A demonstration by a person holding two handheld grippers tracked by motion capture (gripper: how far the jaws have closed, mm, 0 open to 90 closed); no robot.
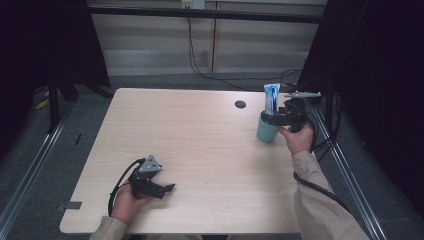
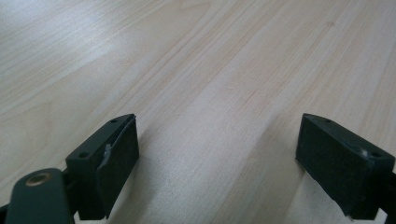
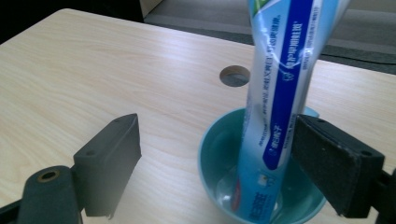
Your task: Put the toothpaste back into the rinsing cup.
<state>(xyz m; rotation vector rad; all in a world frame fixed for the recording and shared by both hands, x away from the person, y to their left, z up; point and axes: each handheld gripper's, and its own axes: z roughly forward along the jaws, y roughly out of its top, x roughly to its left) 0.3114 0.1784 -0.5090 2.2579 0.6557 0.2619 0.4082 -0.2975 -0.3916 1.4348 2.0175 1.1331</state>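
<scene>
A teal cup [image 1: 266,131] stands near the table's far right edge, with a blue-and-white toothpaste tube [image 1: 272,98] upright in it. My right gripper [image 1: 274,119] hovers at the cup's rim, open. In the right gripper view the tube [image 3: 280,93] leans inside the cup [image 3: 210,158], close to the right-hand jaw and well away from the other; the right gripper [image 3: 217,140] grips nothing. My left gripper [image 1: 170,189] rests low at the table's front left, open. The left gripper view has its jaws [image 2: 217,154] wide apart over bare wood.
The light wooden table [image 1: 200,135] has a round cable hole [image 1: 240,104] just left of the cup, also in the right gripper view as the hole [image 3: 234,75]. Dark frame posts and cables stand off the right edge. Grey floor surrounds the table.
</scene>
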